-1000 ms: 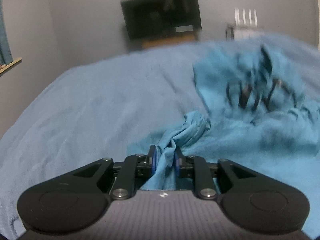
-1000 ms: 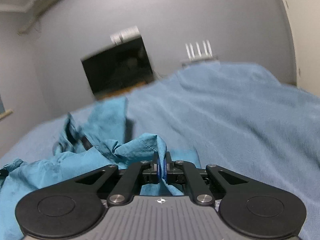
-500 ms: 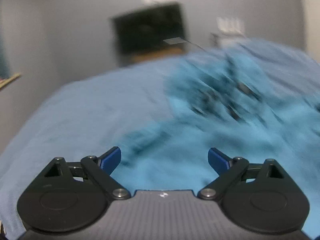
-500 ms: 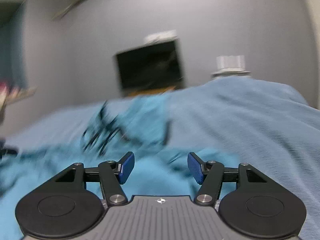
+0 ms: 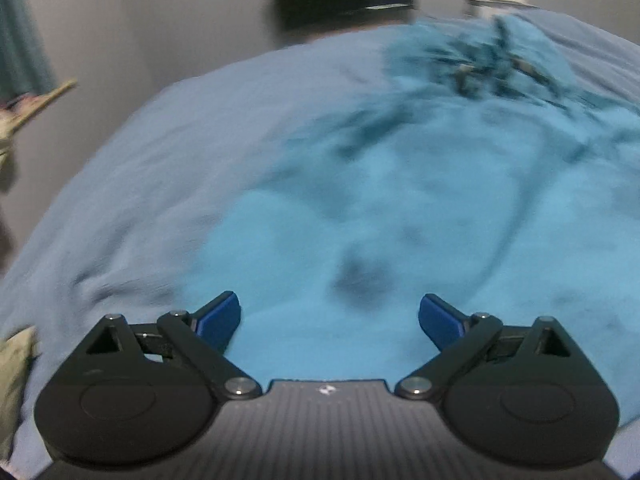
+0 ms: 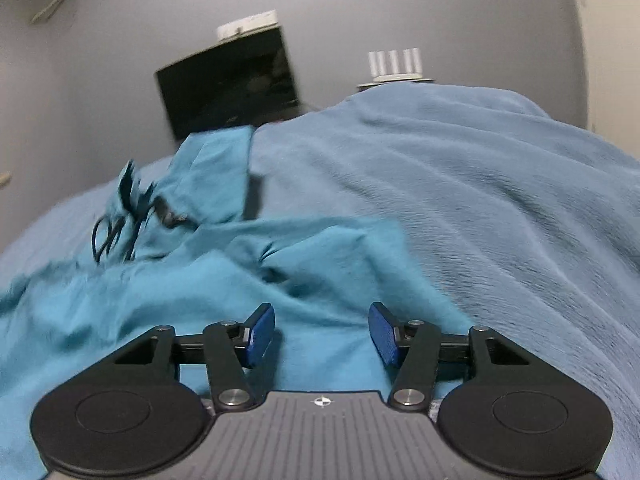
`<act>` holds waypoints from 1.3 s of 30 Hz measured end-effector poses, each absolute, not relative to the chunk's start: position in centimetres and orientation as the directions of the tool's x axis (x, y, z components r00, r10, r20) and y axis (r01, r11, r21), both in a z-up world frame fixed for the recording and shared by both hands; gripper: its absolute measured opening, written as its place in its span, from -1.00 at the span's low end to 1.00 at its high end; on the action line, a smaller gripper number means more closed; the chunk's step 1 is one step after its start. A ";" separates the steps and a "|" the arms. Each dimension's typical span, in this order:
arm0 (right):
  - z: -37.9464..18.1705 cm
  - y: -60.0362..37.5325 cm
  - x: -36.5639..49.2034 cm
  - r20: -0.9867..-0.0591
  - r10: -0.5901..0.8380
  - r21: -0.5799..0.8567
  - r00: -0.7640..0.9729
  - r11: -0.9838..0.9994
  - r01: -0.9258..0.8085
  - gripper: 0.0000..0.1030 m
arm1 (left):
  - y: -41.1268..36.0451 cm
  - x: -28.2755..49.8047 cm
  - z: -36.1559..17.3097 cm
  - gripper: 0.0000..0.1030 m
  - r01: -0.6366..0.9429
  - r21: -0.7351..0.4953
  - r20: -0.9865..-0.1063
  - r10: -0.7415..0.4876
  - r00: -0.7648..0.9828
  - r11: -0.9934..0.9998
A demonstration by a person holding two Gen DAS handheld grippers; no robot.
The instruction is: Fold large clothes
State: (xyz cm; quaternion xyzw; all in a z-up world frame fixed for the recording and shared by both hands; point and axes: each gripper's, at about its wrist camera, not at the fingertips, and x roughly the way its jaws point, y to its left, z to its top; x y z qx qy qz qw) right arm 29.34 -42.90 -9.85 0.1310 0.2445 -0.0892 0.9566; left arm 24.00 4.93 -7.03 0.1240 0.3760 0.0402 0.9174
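Blue blanket (image 6: 500, 200) covers the bed; on it lies the teal garment (image 5: 380, 220), released and spread for folding. Left gripper (image 5: 329, 316) has just opened wide, right gripper (image 6: 322, 330) gapes narrower, jaws just easing inward; neither pinches cloth. Only the right view resolves the farther black drawstring (image 6: 116, 228), blurred in the left.

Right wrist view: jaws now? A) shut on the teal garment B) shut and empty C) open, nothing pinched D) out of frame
C: the right gripper has its blue pads apart, and the teal garment lies loose on the blanket below them.
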 end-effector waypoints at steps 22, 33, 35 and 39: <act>-4.1 -47.4 8.3 -0.617 -0.156 0.526 0.771 0.647 0.552 0.77 | 8.8 16.8 -4.8 0.91 -0.203 -0.404 -0.755 -0.200 0.625 0.892; -9.4 -47.9 8.2 -0.737 0.027 0.621 0.675 0.419 0.662 0.68 | 13.3 18.9 -8.4 0.90 -0.342 -0.529 -0.705 -0.178 0.686 0.777; -10.4 -47.7 9.1 -0.723 0.069 0.652 0.687 0.395 0.647 0.51 | 14.0 19.2 -9.0 0.90 -0.364 -0.542 -0.709 -0.181 0.681 0.757; -12.1 -48.0 10.5 -0.735 0.076 0.654 0.674 0.345 0.674 0.40 | 14.6 20.4 -10.3 0.90 -0.387 -0.551 -0.724 -0.192 0.662 0.739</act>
